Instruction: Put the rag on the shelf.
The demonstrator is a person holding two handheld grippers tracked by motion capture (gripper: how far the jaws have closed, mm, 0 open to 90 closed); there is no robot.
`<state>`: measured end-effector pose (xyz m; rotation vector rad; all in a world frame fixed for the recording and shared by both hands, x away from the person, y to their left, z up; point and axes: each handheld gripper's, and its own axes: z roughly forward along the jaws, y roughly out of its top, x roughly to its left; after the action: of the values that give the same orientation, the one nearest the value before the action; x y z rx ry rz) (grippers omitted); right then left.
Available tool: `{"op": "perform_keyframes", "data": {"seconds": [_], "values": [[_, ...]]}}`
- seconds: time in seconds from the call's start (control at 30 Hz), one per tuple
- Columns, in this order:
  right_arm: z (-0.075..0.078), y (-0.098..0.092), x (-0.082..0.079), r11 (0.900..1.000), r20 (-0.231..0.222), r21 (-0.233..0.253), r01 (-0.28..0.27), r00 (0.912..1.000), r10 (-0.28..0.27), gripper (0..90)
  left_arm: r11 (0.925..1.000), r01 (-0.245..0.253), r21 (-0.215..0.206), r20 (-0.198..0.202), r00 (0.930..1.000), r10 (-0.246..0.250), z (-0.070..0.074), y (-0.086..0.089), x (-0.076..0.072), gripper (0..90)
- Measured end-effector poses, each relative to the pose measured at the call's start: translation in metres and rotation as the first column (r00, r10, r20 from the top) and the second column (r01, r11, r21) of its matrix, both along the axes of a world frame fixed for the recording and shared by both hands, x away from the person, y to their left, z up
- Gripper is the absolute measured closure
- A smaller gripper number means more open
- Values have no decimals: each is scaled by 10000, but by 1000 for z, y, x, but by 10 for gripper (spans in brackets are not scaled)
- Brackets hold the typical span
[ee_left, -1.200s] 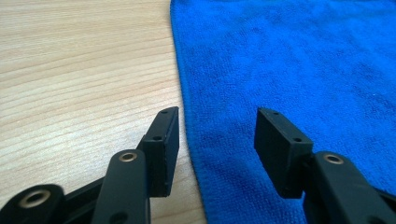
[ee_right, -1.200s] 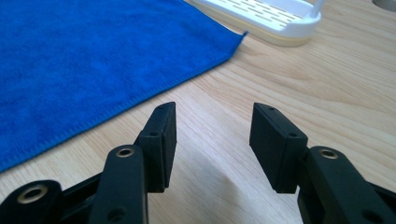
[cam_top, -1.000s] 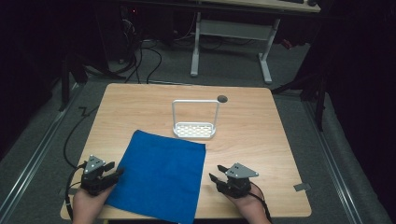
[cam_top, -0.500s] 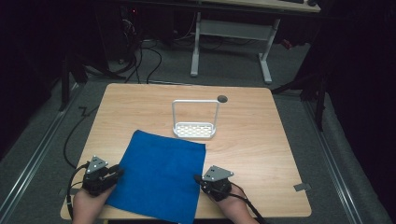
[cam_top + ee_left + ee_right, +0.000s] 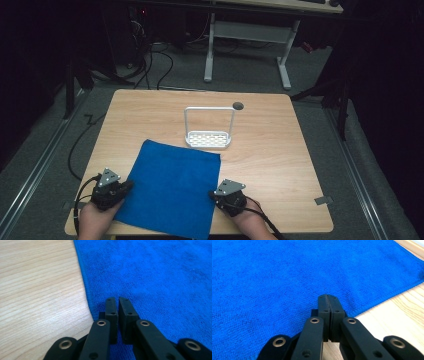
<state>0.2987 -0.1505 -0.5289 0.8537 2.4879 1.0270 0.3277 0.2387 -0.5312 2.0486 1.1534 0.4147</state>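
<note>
A blue cloth [image 5: 172, 187] is lying flat in the lower middle of the high view, spread on the wooden tabletop [image 5: 280, 150] with its near edge reaching the tabletop's front edge. It is sitting slightly askew, its far left corner pointing toward the upper left of the frame.

The left tool [image 5: 125, 185] is resting at the cloth's left edge, in the lower left of the high view, held by a hand [image 5: 95, 220] coming in from the bottom. In the left gripper view the left tool [image 5: 118, 302] is hanging over the blue cloth [image 5: 160, 277] just inside its hem, the jaws standing almost together with a thin slit between them and nothing caught there; bare tabletop [image 5: 37, 285] is filling the left of that frame.

The right tool [image 5: 214, 194] is sitting at the cloth's right edge, in the lower middle-right of the high view. In the right gripper view the right tool [image 5: 328, 300] is showing its jaws pressed fully together, low over the blue cloth [image 5: 287, 272] near its hem; whether they are pinching any fabric cannot be told.

Beyond the cloth, toward the upper middle of the high view, a small white rack [image 5: 209, 139] with a perforated base and a tall wire frame is standing upright, well apart from both tools. A dark round hole [image 5: 238, 105] is showing near the tabletop's far edge, just right of the rack's top.
</note>
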Motion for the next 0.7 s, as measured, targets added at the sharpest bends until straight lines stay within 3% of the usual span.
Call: {"op": "perform_keyframes", "data": {"seconds": [0.4, 0.7], "values": [[1, -25, -1, 9987, -84, -8, 508, 9987, -508, 900, 9952, 978, 4, -59, 9952, -978, 1, -20, -6, 864], [3, -52, -7, 9939, -130, -153, 1091, 9939, -1093, 900, 9823, 1871, 2, -158, 9822, -1871, 2, -43, -15, 864]]}}
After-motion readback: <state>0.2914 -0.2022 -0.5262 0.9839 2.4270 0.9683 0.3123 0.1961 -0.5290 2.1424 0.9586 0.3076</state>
